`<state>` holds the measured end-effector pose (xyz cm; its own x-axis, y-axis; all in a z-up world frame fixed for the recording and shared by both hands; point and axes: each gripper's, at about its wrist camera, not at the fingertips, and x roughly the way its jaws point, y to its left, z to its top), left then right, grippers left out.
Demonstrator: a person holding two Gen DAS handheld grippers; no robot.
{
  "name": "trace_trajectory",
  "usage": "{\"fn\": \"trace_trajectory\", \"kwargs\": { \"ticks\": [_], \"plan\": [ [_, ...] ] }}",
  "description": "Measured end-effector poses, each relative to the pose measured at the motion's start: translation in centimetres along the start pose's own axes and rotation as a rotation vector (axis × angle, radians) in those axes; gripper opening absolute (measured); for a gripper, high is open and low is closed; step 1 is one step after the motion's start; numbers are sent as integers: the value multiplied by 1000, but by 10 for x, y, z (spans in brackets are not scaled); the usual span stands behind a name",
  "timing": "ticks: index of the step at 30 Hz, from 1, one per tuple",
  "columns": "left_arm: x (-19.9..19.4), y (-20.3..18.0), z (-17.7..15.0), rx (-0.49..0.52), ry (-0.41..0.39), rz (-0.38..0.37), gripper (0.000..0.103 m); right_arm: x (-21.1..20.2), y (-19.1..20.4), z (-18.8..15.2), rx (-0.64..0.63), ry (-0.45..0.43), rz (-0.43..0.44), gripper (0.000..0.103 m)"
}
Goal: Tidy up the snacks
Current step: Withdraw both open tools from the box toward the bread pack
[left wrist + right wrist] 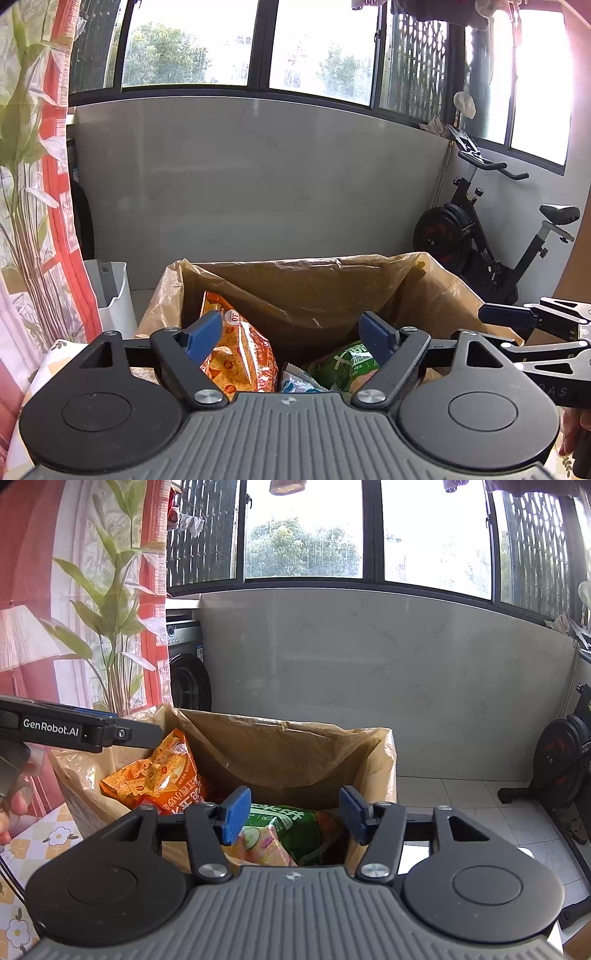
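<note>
A brown cardboard box (303,291) lined with clear plastic stands in front of both grippers and also shows in the right wrist view (295,753). Inside lie an orange snack bag (240,354) (159,775), a green snack bag (343,365) (295,827) and a light blue packet (295,384). My left gripper (291,336) is open and empty above the box's near edge. My right gripper (291,818) is open and empty above the green bag. The right gripper shows at the right edge of the left wrist view (506,315); the left gripper shows at the left of the right wrist view (144,734).
A table with a floral cloth (40,845) carries the box. A white bin (110,295) stands at the left. A curtain with leaf print (37,166) hangs at the left. An exercise bike (487,236) stands at the right, a washing machine (186,664) behind.
</note>
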<state>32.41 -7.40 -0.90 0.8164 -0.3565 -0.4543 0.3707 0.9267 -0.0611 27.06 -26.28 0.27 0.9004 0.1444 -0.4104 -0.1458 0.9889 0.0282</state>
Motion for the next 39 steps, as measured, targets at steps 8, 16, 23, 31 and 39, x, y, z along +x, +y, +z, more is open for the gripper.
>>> {"fn": "trace_trajectory", "kwargs": {
  "ticks": [8,16,23,31,39],
  "plan": [
    [-40,14,-11,-17,10,6,85,-26,12,-6,47,-7,73,68],
    [-77,20,-35,-11,5,16,87,-47,24,-24,85,-14,103,68],
    [-97,31,-69,-69,11,27,87,-64,40,-38,64,-32,119,68],
    [-114,34,-111,-93,31,52,87,-79,57,-66,62,-14,135,68],
    [-117,33,-147,-81,68,71,87,-79,79,-104,13,53,139,68]
  ]
}}
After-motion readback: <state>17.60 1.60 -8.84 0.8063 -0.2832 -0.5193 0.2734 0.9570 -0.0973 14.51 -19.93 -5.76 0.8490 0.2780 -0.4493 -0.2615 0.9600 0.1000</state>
